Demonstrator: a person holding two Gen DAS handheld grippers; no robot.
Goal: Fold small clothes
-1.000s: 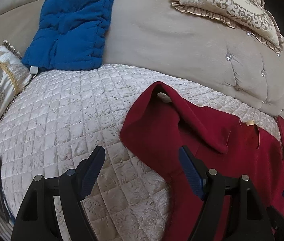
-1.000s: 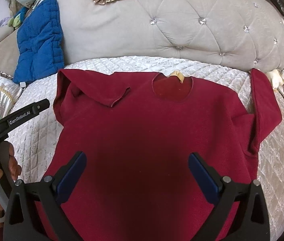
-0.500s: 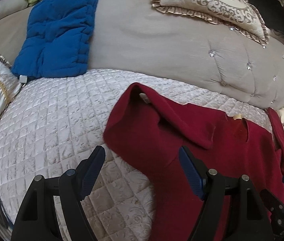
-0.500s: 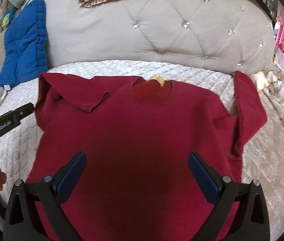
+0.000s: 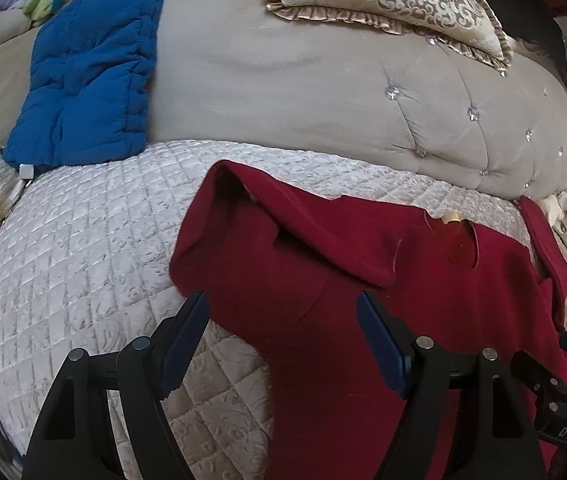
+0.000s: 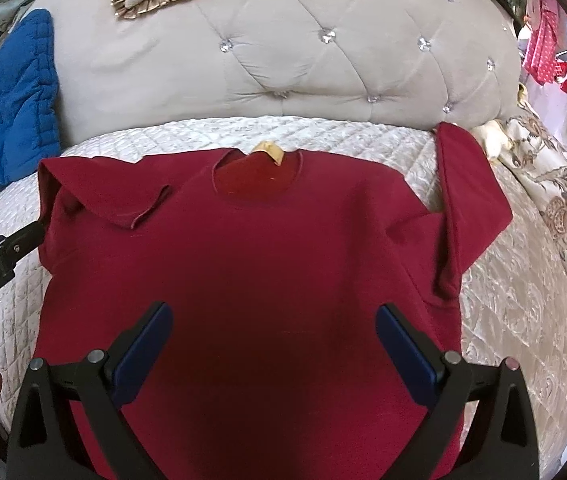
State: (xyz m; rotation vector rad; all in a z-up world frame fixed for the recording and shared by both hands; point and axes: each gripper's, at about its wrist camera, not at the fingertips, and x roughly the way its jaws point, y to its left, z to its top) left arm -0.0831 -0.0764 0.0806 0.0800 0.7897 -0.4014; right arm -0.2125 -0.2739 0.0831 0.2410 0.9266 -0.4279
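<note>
- Lying flat on the quilted sofa seat (image 6: 523, 288), the red shirt (image 6: 283, 260) has both sleeves flipped inward; body folds remain.
- Left gripper (image 5: 283, 340) and right gripper (image 6: 275, 344) hover wide open, empty.

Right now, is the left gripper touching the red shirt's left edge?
Cannot tell. In the left wrist view the open left gripper straddles the red shirt edge, its pads overlapping the fabric in the image, but neither contact nor a gap shows plainly.
</note>
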